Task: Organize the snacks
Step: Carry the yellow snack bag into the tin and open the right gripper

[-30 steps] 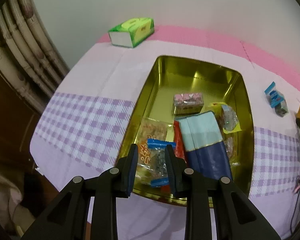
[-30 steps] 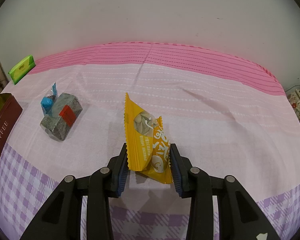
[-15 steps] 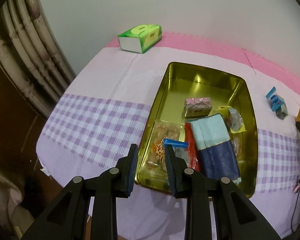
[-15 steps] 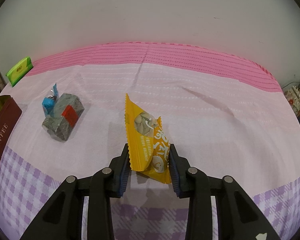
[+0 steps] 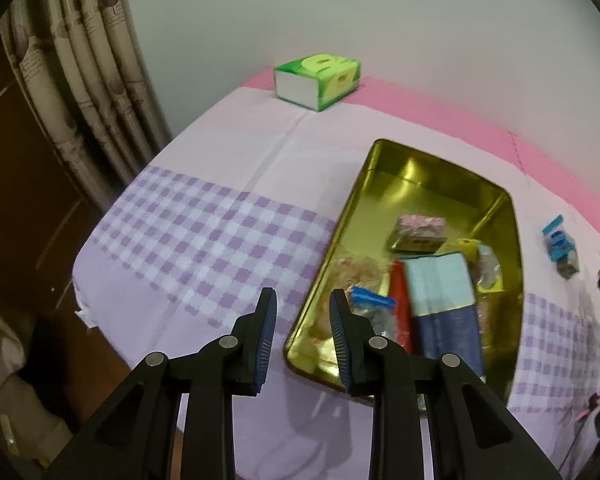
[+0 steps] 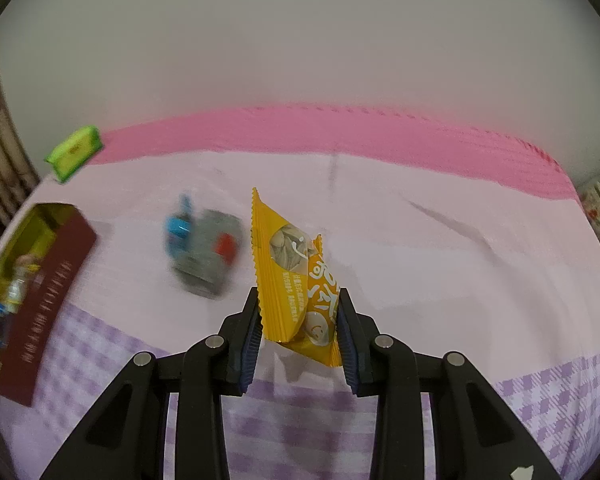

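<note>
My right gripper (image 6: 298, 324) is shut on a yellow snack packet (image 6: 296, 280) and holds it above the tablecloth. A grey snack pack with a blue clip (image 6: 204, 248) lies to its left; it also shows in the left wrist view (image 5: 562, 250). The gold tin (image 5: 340, 240) holds several snacks, among them a blue-and-teal box (image 5: 444, 300) and a pink pack (image 5: 420, 232). The tin's maroon side (image 6: 48, 292) shows at the far left of the right wrist view. My left gripper (image 5: 302, 316) is open and empty, above the tin's near left corner.
A green tissue box (image 5: 318, 80) stands at the back by the wall, also in the right wrist view (image 6: 74, 152). Curtains (image 5: 80, 92) hang off the table's left edge. The pink and purple-checked cloth (image 5: 204, 224) covers the table.
My left gripper has pulled back and left, out of the tin, leaving the blue-clipped pack inside. My right gripper has lifted the yellow packet and swung toward the tin.
</note>
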{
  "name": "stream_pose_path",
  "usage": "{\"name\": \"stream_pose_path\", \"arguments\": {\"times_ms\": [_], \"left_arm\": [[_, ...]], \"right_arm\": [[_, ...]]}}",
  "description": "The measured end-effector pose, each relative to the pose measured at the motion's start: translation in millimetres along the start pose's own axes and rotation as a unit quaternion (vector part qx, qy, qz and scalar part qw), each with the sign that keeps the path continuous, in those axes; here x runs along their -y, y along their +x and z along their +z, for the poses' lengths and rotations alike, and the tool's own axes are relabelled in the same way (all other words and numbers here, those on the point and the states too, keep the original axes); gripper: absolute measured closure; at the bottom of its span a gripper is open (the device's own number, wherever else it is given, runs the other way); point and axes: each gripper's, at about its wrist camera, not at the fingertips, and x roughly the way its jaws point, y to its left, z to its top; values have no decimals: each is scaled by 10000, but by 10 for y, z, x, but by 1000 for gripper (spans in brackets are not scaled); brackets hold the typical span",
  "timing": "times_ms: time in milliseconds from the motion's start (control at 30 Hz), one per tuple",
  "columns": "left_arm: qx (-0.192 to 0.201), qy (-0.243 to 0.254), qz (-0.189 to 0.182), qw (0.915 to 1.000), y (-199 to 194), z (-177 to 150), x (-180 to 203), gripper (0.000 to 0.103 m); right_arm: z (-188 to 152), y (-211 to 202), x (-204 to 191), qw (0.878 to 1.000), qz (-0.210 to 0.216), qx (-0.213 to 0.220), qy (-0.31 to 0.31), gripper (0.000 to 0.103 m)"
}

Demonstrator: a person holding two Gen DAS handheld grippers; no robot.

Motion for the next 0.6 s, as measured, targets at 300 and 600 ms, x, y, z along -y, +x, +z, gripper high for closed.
{"name": "stream_pose_path", "arguments": {"times_ms": [300, 600], "left_arm": [[-313, -175, 209, 9991, 111, -60, -146, 73], [-285, -375, 525, 9975, 143, -74, -319, 70]], "right_arm": [[175, -210, -851, 9961, 746, 109, -452, 71], [177, -261, -1894, 9830, 1476, 8, -1089, 71]]}}
